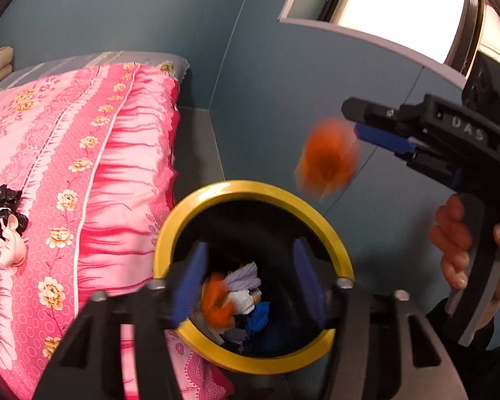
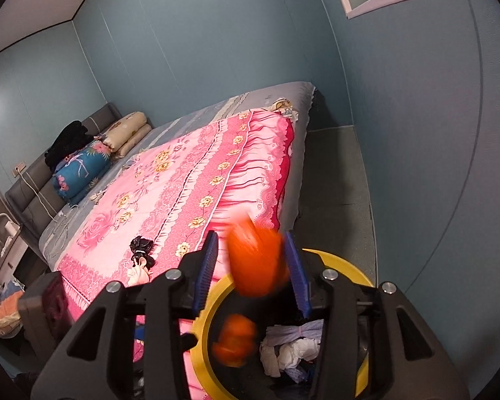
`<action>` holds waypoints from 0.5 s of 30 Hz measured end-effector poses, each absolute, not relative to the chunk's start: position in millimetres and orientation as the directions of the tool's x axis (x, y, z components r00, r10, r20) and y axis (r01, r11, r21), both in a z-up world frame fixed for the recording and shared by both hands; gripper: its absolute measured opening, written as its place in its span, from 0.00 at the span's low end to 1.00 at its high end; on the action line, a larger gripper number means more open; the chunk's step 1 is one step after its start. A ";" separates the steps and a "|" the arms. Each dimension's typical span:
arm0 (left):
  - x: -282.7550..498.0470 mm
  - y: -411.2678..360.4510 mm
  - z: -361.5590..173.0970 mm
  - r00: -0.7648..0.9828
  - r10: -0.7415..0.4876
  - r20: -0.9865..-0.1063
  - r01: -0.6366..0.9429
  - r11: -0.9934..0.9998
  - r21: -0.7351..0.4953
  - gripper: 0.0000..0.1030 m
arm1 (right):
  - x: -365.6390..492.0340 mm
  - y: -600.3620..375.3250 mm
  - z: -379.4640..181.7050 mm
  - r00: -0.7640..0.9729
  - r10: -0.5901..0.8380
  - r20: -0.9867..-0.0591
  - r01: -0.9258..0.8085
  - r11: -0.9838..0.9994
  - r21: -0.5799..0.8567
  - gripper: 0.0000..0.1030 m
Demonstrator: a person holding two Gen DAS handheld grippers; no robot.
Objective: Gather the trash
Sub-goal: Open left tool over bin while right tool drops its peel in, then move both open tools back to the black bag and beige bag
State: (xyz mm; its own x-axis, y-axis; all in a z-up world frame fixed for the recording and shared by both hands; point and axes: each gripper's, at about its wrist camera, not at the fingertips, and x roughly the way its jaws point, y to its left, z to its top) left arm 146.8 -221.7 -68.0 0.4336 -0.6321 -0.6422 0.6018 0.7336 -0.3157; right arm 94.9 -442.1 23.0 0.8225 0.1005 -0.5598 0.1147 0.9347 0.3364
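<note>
Orange and blurred, a wad (image 1: 328, 160) drops clear of the right gripper (image 1: 366, 126), whose jaws stand apart with nothing pressed between them. A second orange wad (image 1: 216, 303) is blurred inside the bin (image 1: 250, 188) below the left gripper (image 1: 248, 281), also parted and empty. The upper wad sits near the rim, so it could clip the edge and bounce to the floor. A black scrap (image 1: 6, 211) waits on the bed (image 1: 93, 153). Blur hides what the wads are; the bin's base is cut off.
</note>
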 end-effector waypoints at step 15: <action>157.5 -178.6 -63.3 0.514 -0.580 -0.632 0.519 0.797 -0.310 0.59 | 99.6 -432.5 29.1 0.823 0.126 -0.553 0.076 0.942 0.328 0.51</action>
State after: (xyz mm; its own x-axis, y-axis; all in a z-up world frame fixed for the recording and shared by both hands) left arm 157.5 -178.6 -63.3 0.5135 -0.5803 -0.6321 0.5189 0.7967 -0.3098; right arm 99.6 -432.5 29.1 0.8233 0.1263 -0.5534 0.0761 0.9415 0.3282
